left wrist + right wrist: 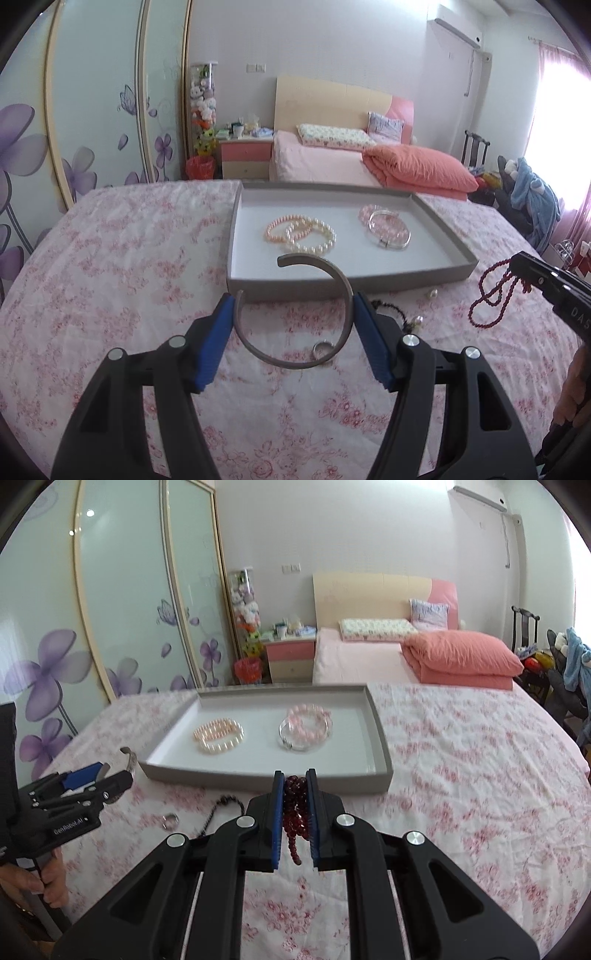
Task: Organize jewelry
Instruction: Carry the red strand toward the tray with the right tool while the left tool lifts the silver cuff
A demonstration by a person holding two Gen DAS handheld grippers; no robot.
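Left wrist view: a metal cuff point(295, 314) is pinched across its width by the left gripper point(293, 332), lifted clear, likely for the tray point(458, 271) ahead. Dark red beads point(294, 812) are clamped by the right gripper's point(295, 805) nearly closed jaws, hanging below.

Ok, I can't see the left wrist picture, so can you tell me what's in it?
The left gripper holds an open silver cuff bangle between its blue pads, above a pink flowery bedspread. Just beyond sits a grey tray with pearl bracelets and a clear bangle. At the right edge, the right gripper dangles a dark red bead necklace.
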